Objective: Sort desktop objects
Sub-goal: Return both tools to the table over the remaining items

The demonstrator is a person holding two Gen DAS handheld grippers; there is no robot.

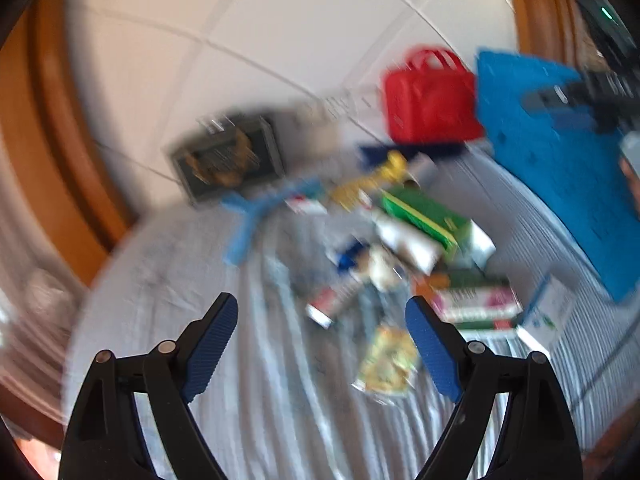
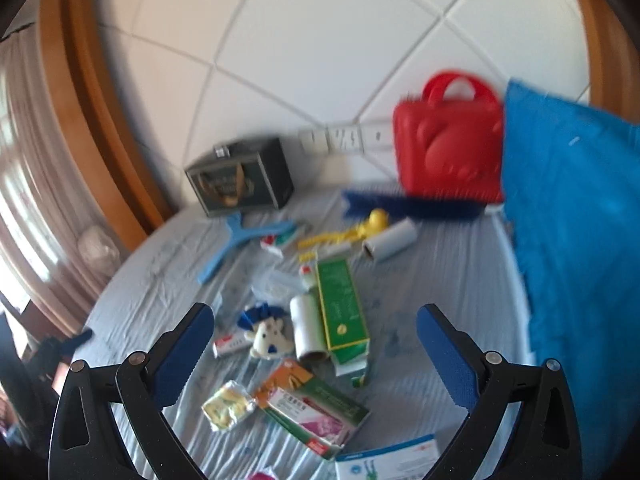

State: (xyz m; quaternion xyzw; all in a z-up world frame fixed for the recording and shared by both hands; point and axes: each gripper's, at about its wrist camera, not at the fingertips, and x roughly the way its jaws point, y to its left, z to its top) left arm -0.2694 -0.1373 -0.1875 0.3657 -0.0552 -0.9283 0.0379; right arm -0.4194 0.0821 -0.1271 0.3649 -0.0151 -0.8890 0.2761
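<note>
Both views are motion-blurred. A clutter of small objects lies on a grey striped cloth (image 2: pixel 440 280): a long green box (image 2: pixel 342 312), a white roll (image 2: pixel 306 330), a small white toy (image 2: pixel 270 338), a yellow packet (image 2: pixel 228 404), a green and pink medicine box (image 2: pixel 316 408), a blue hanger (image 2: pixel 236 240). My right gripper (image 2: pixel 316 344) is open and empty above them. My left gripper (image 1: pixel 322 344) is open and empty above the yellow packet (image 1: pixel 386 360) and the green box (image 1: pixel 424 220).
A red toy case (image 2: pixel 448 148), a blue crate (image 2: pixel 572 240) and a dark box (image 2: pixel 240 178) stand at the back by the white tiled wall. A yellow duck toy (image 2: pixel 360 228) and another white roll (image 2: pixel 388 244) lie nearby. Wooden trim frames the wall.
</note>
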